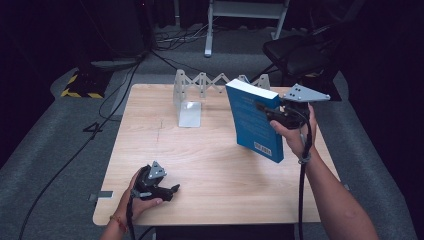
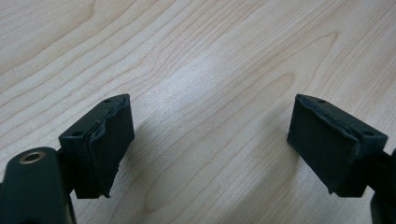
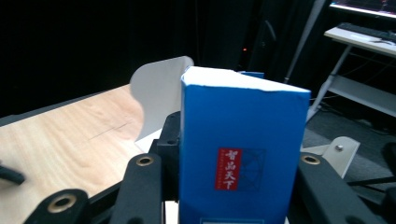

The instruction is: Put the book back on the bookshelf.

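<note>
My right gripper is clamped on the blue book, holding it upright above the desk. I judge it's headed for the metal bookend rack. My left gripper rests released.

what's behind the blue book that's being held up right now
Behind the blue book, held in the right tool, stands the metal bookend on the table; its base is partly covered by the book.
</note>
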Demonstrator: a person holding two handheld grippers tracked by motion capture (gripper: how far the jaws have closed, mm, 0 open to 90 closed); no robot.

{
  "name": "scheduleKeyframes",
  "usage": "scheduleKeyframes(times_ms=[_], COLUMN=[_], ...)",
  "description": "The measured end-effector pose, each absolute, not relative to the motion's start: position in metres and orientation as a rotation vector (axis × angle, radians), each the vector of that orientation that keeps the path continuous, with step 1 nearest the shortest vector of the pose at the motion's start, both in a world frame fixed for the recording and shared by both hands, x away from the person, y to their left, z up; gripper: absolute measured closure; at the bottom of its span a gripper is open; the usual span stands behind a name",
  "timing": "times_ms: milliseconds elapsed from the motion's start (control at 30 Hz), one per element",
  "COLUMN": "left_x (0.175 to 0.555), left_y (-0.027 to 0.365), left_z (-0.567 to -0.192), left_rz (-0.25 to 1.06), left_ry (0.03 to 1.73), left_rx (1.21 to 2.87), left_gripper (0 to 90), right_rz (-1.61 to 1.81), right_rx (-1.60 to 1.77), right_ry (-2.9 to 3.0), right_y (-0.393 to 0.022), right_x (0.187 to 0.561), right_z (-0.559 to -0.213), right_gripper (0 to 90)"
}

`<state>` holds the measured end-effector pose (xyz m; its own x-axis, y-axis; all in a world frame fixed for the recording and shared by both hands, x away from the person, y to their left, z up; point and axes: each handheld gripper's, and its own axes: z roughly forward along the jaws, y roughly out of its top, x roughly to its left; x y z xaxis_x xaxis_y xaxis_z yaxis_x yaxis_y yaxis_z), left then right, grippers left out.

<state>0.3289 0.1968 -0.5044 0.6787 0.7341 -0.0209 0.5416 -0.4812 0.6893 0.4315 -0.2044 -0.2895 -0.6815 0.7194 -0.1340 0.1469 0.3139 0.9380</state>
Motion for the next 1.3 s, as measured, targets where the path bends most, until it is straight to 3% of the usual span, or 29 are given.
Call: scheduleKeyframes(times_ms=[1300], left_x=[0.328], left_y=[0.196], left_z=[-0.504], left_rz=[0.365], left_ry=[0.962], left_rx=[2.215], left_gripper=[15.4], right_rz=[1.275], right_rx=[0.967], right_ry=[1.873], right_y=[-0.204], right_x=[0.517], right_z=[-0.255], right_gripper=[61.6])
